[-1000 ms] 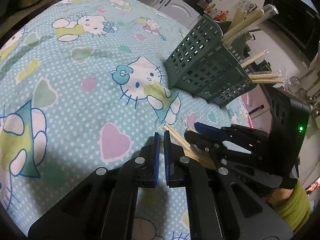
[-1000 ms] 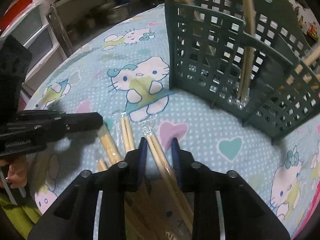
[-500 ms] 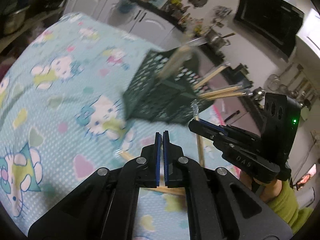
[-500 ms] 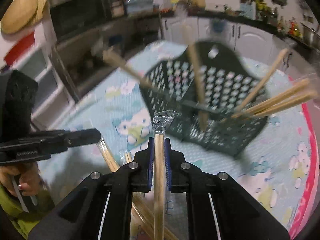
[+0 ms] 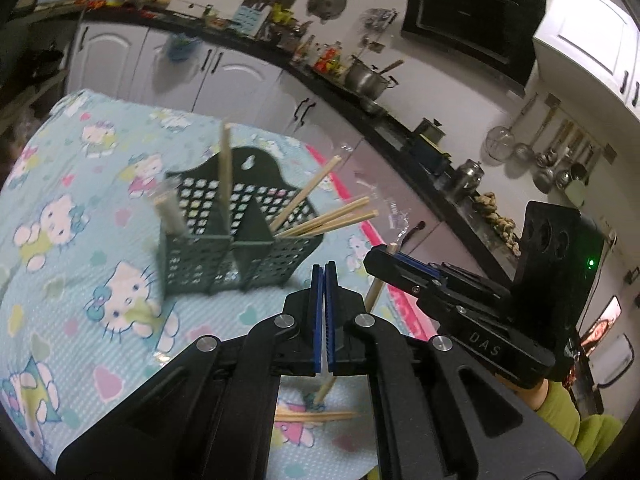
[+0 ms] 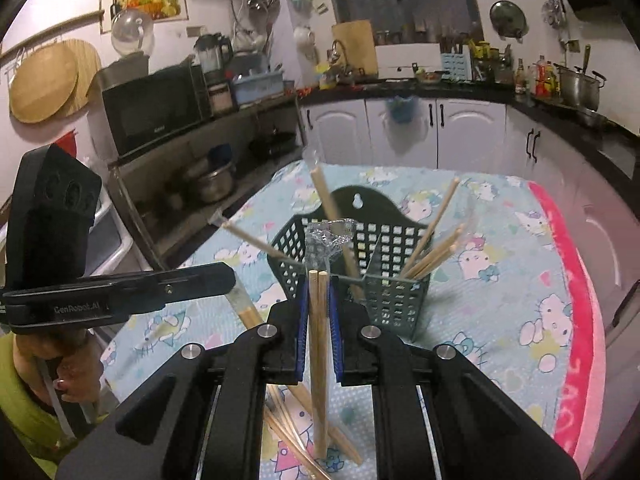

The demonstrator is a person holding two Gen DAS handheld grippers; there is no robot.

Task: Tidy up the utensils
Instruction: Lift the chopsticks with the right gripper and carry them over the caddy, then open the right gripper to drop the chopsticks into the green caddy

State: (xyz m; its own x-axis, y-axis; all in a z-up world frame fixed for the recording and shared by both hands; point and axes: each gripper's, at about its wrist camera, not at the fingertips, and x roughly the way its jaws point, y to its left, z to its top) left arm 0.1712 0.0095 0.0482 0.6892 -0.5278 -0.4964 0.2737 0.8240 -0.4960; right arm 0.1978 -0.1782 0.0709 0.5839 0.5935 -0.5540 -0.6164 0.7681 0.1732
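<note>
Lifted since before: chopsticks (image 6: pixel 319 360) | right gripper (image 6: pixel 318 292) clamped | left gripper (image 5: pixel 324 280) closed

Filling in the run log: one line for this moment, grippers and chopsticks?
right gripper: shut on wrapped chopstick pair, lifted upright | left gripper: shut, nothing held | green basket: ahead, holds chopsticks

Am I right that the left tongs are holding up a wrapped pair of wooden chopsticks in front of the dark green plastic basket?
Not quite: the right tongs hold the wrapped pair of wooden chopsticks, as the right wrist view shows. The left tongs are shut on nothing. The dark green plastic basket does stand beyond.
</note>
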